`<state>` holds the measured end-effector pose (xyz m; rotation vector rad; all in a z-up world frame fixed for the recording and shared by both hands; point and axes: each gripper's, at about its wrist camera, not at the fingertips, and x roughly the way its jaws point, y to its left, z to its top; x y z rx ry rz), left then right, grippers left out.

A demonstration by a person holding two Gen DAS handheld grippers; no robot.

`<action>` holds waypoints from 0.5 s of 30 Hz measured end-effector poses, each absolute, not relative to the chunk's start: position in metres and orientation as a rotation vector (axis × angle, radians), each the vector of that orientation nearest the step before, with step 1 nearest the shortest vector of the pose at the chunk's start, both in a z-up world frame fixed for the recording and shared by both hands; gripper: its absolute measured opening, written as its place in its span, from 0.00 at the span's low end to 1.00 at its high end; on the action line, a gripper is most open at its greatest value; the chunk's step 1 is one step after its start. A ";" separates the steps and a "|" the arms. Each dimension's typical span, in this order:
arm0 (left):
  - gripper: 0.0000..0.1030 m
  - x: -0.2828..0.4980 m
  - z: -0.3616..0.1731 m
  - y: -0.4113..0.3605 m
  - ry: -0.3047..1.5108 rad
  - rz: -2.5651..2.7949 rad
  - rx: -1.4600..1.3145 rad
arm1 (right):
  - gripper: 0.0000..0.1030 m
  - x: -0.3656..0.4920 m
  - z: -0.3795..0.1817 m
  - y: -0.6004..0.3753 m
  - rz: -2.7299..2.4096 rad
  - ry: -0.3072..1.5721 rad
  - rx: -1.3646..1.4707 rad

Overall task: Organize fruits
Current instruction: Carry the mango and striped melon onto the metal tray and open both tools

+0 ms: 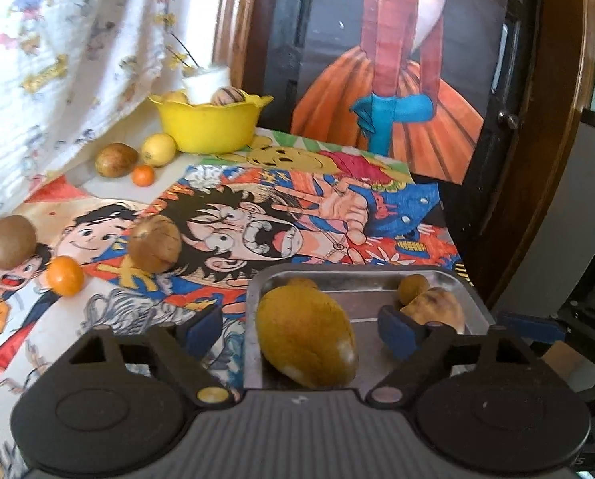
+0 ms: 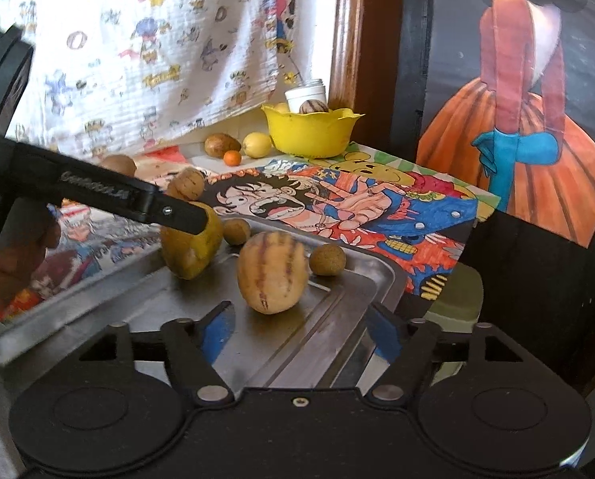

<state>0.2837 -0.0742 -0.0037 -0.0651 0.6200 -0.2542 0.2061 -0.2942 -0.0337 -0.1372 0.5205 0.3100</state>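
1. We see the left gripper with a ribbed grey body, black linkage arms and blue pads.
2. The right gripper has a black body, round covers, silver rivets and blue pads.

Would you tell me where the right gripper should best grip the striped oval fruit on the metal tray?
Probably across the striped fruit's rounded middle, approached from above and in front: it stands clear of its neighbours on the tray, and the right gripper is open before it.
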 end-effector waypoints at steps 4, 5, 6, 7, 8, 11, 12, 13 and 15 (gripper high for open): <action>0.98 0.261 0.003 -0.067 0.602 -0.201 -0.086 | 0.86 0.189 -0.028 -0.295 0.310 0.531 -0.077; 0.99 0.254 0.004 -0.065 0.598 -0.191 -0.091 | 0.88 0.183 -0.027 -0.295 0.312 0.533 -0.063; 0.99 0.248 0.005 -0.063 0.597 -0.182 -0.096 | 0.92 0.178 -0.025 -0.294 0.314 0.534 -0.050; 0.99 0.241 0.006 -0.061 0.597 -0.171 -0.099 | 0.95 0.172 -0.023 -0.294 0.317 0.534 -0.036; 0.99 0.235 0.007 -0.059 0.597 -0.162 -0.103 | 0.95 0.166 -0.021 -0.293 0.322 0.534 -0.026; 0.99 0.212 0.010 -0.051 0.589 -0.142 -0.111 | 0.99 0.149 -0.016 -0.289 0.336 0.540 -0.007; 0.99 0.205 0.011 -0.049 0.588 -0.137 -0.114 | 0.99 0.143 -0.015 -0.288 0.337 0.541 -0.006; 1.00 0.197 0.012 -0.045 0.586 -0.131 -0.117 | 0.99 0.137 -0.013 -0.286 0.339 0.541 -0.006; 1.00 0.182 0.014 -0.040 0.585 -0.121 -0.120 | 0.99 0.125 -0.010 -0.282 0.345 0.543 -0.003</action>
